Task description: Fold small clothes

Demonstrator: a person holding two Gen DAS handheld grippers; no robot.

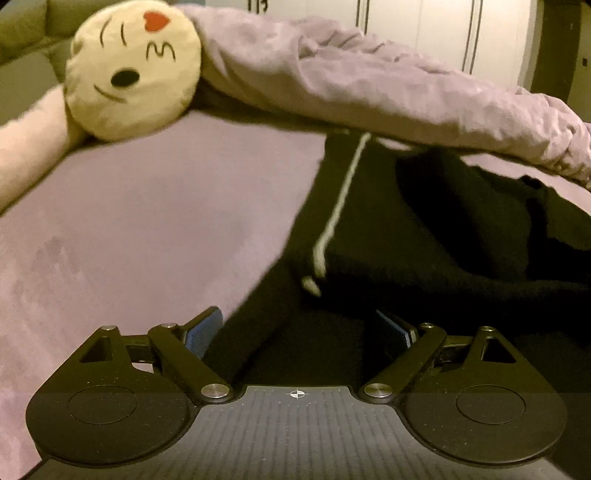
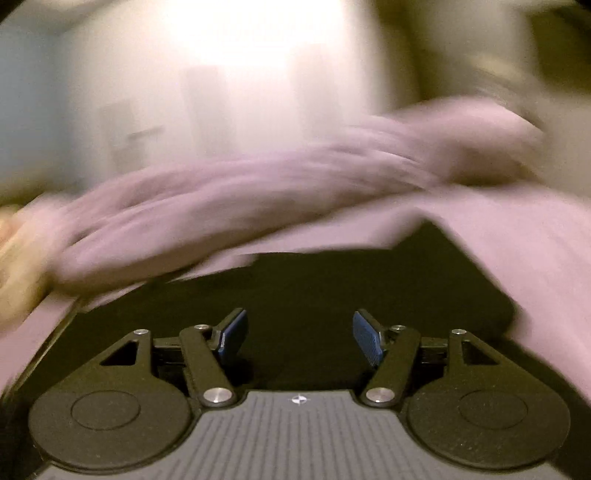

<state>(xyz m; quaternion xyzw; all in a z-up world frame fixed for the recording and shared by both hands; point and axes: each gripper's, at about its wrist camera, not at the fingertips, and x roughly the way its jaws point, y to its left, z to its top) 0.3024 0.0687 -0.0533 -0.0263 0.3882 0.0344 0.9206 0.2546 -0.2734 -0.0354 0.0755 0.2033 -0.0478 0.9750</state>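
A black garment [image 1: 406,229] with a pale drawstring [image 1: 340,206] lies spread on the mauve bed sheet [image 1: 147,221]. My left gripper [image 1: 299,332] is open, low over the garment's near left edge, its blue pads [image 1: 201,330] wide apart with nothing between them. In the blurred right wrist view the same black garment [image 2: 295,295] lies flat under my right gripper [image 2: 299,338], which is open and empty just above the cloth.
A round cream cushion with a kissing face [image 1: 133,70] sits at the back left on a pink pillow [image 1: 26,155]. A crumpled mauve duvet [image 1: 369,81] runs along the back and overlaps the garment's far edge; it also shows in the right wrist view [image 2: 258,184]. White wardrobe doors [image 1: 424,26] stand behind.
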